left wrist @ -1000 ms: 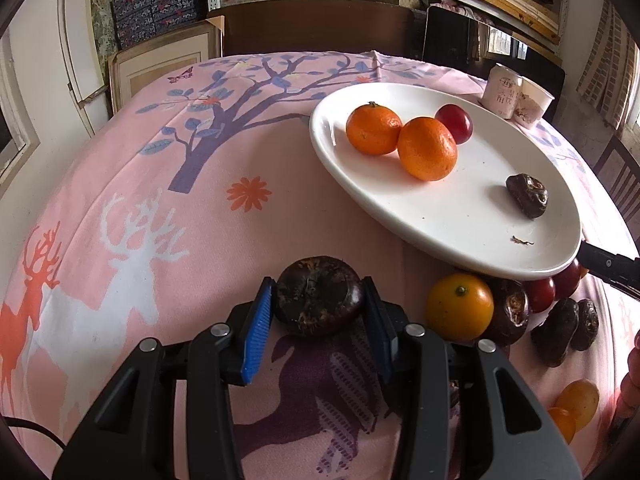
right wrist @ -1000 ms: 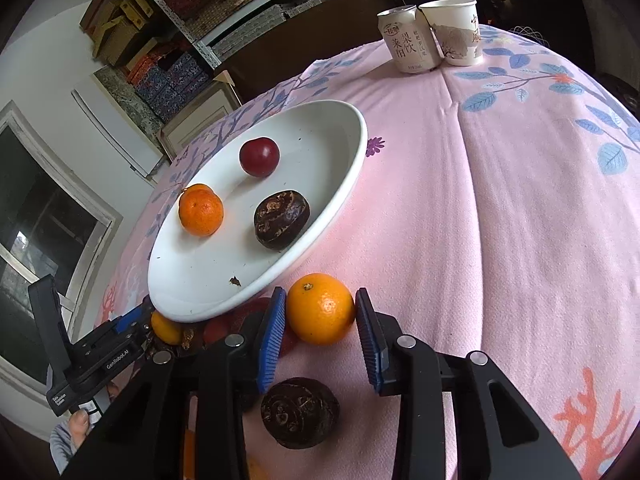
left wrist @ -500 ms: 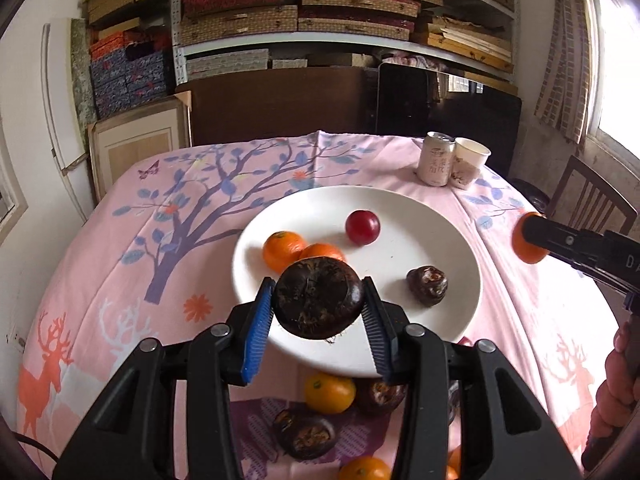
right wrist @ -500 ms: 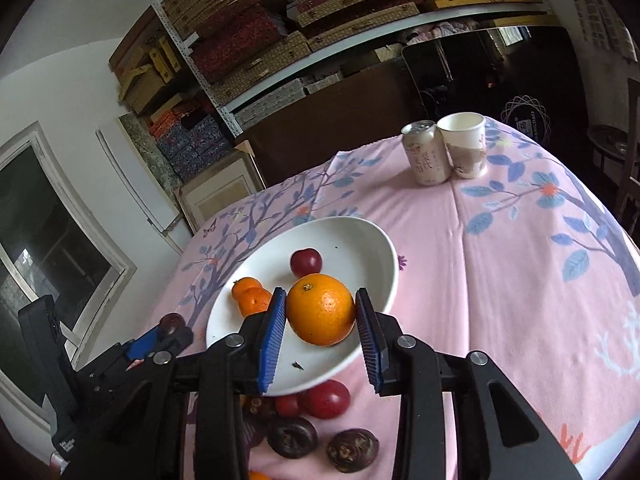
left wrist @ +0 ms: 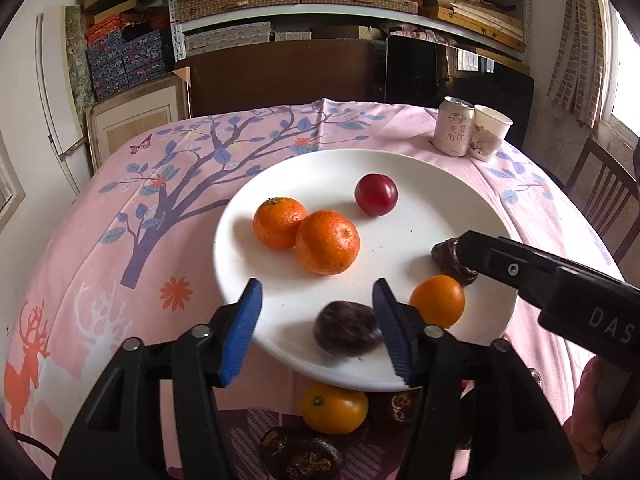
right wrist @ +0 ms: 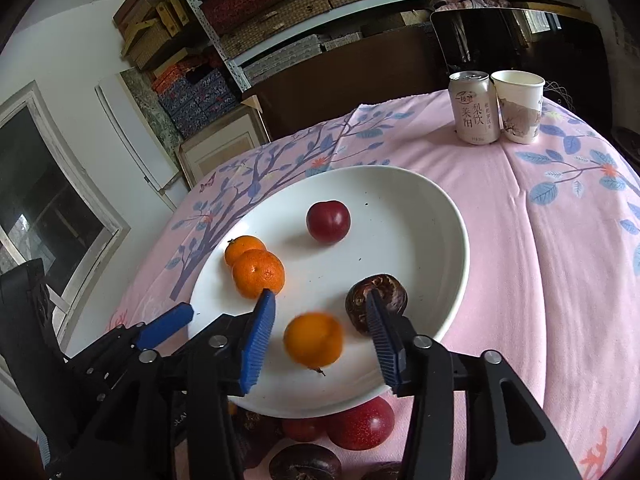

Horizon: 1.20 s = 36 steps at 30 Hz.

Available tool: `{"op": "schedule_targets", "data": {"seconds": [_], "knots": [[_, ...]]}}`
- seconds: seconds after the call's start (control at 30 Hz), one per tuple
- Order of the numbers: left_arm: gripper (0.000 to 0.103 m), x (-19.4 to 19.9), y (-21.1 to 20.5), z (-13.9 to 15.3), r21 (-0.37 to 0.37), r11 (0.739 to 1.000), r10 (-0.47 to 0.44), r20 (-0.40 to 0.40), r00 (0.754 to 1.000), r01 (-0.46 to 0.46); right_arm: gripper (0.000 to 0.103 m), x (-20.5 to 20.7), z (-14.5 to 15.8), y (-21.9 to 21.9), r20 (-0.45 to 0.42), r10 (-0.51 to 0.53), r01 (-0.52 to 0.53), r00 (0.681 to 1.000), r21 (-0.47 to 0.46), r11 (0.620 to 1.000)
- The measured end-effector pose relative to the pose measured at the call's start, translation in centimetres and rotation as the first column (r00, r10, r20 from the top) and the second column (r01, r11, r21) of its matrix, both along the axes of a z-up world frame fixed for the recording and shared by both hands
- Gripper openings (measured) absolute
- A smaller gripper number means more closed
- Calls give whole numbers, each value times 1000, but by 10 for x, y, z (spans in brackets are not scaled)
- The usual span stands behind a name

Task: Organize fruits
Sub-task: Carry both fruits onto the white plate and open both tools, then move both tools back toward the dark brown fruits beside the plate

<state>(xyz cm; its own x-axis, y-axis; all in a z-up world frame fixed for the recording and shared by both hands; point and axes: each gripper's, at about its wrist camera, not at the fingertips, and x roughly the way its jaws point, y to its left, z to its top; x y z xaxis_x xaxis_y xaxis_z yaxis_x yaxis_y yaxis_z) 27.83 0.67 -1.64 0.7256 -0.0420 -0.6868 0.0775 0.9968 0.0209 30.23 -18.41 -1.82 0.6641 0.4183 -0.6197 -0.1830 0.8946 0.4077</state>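
A white plate (left wrist: 400,164) holds two oranges (left wrist: 280,222) (left wrist: 327,242) and a red plum (left wrist: 376,194). My left gripper (left wrist: 317,285) hangs over the plate's near rim with its jaws opening. A blurred dark brown fruit (left wrist: 346,334) lies loose between them, touching neither pad. My right gripper (right wrist: 321,294) is also over the plate with its jaws opening, and a blurred small orange (right wrist: 314,340) sits free between them. Another dark fruit (right wrist: 376,298) rests on the plate, partly hidden behind the right finger.
Under the plate's near edge lie an orange (left wrist: 334,408), dark fruits (left wrist: 300,456) and red fruits (right wrist: 364,424) on the pink tablecloth (left wrist: 120,240). A can (right wrist: 474,108) and a paper cup (right wrist: 518,106) stand at the far right. Shelves and a chair are beyond the table.
Both grippers rose from the cloth and came over the plate. Each has spread its jaws and let go: the dark fruit and the small orange now lie loose on the plate.
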Motion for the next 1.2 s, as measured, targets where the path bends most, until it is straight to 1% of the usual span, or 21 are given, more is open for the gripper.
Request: {"op": "schedule_targets", "data": {"seconds": [0.03, 0.1, 0.2, 0.27, 0.37, 0.5, 0.7, 0.8, 1.13, 1.2], "knots": [[68, -2, 2, 1, 1, 1000, 9, 11, 1000, -9, 50, -2, 2, -1, 11, -6, 6, 1000, -1, 1000], [73, -6, 2, 4, 11, 1000, 20, 29, 999, -21, 52, -8, 7, -5, 32, -18, 18, 999, 1, 1000], [76, -12, 3, 7, 27, 999, 32, 53, 998, -33, 57, -18, 12, -12, 51, -30, 29, 998, 20, 999], [77, -16, 2, 10, 36, 999, 36, 67, 997, -38, 58, -24, 14, -15, 61, -32, 31, 998, 27, 999], [77, -20, 2, 12, 47, 998, 40, 81, 996, -44, 58, -29, 15, -14, 73, -27, 26, 997, 9, 1000], [78, -21, 3, 11, 50, 998, 45, 77, 996, -49, 58, -34, 13, -9, 78, -13, 15, 997, -23, 1000], [79, -23, 6, 11, 46, 997, 54, 76, 996, -58, 59, -41, 11, -10, 79, -10, 13, 997, -38, 999], [89, -24, 7, 11, 56, 996, 68, 83, 994, -73, 61, -46, 10, -13, 80, -15, 19, 997, -39, 999], [90, -35, 15, 9, 64, 993, 92, 81, 992, -97, 63, -61, 6, -36, 74, -60, 61, 995, -12, 998], [92, -39, 18, 9, 63, 992, 103, 81, 991, -108, 66, -65, 5, -40, 70, -69, 70, 995, -7, 998]]}}
